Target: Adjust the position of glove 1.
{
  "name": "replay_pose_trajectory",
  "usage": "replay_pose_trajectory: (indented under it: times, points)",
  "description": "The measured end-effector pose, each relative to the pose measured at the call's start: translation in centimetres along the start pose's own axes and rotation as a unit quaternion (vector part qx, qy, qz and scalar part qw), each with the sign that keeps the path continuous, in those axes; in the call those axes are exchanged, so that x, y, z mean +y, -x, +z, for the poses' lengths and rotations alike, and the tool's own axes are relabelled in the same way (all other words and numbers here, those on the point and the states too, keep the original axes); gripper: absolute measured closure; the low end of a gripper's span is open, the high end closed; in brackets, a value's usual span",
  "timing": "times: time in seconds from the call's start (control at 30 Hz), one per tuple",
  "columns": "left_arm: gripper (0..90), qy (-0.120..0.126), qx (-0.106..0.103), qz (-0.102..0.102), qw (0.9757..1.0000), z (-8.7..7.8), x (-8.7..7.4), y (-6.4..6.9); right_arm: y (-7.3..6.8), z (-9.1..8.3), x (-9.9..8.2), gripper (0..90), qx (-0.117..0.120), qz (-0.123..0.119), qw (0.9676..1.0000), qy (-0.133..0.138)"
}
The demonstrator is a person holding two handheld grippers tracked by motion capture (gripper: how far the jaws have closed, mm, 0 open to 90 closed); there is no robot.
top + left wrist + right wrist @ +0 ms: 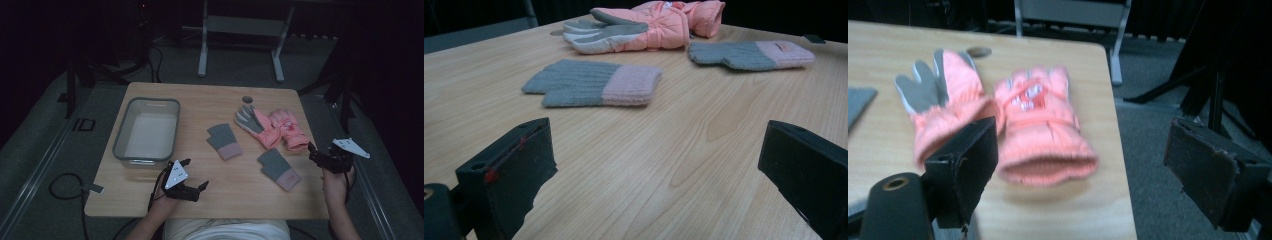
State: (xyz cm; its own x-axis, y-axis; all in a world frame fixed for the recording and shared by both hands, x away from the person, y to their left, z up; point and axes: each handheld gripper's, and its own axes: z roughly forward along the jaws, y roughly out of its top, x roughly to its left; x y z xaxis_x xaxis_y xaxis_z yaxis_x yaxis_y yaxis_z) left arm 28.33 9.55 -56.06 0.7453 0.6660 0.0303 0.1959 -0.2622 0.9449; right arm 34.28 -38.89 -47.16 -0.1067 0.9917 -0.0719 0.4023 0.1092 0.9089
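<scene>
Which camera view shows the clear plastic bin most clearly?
The high view: it looks down on the whole clear bin, standing empty at the table's left side. The two gripper views face the gloves instead and give nothing of it.

Bin (146, 131) left, knit gloves (224, 141) centre, ski gloves (272, 127) right.

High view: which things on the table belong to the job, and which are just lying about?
In play:
- pink ski gloves
- grey knit gloves
- clear bin, likely the drop-off
- left gripper, right gripper, both open

Lying about:
- small round disc
</scene>
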Motion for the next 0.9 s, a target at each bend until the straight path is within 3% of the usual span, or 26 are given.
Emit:
replay_pose_trajectory:
  times: [0.13,0.17,0.3,0.57,0.9]
  points:
    - [1.2,0.0,0.0,0.002,1.0,0.0,0.0,0.0,-0.3,0.0,1.2,14.0,0.007,-0.001,1.0,0.005]
    - [1.2,0.0,-0.001,0.002,1.0,0.0,0.0,0.0,-0.7,0.1,2.1,14.0,0.018,-0.004,0.9998,0.007]
    - [1.2,0.0,-0.001,0.002,1.0,0.0,0.0,0.0,-1.5,0.3,3.5,13.1,0.024,-0.023,0.9994,0.006]
    - [1.2,0.0,-0.001,0.003,1.0,0.0,0.0,0.0,-3.0,0.5,5.5,12.6,0.035,-0.035,0.9986,0.019]
    - [1.2,0.0,-0.002,0.002,1.0,0.0,0.0,0.0,-5.8,1.3,7.4,12.9,0.064,-0.083,0.9945,0.012]
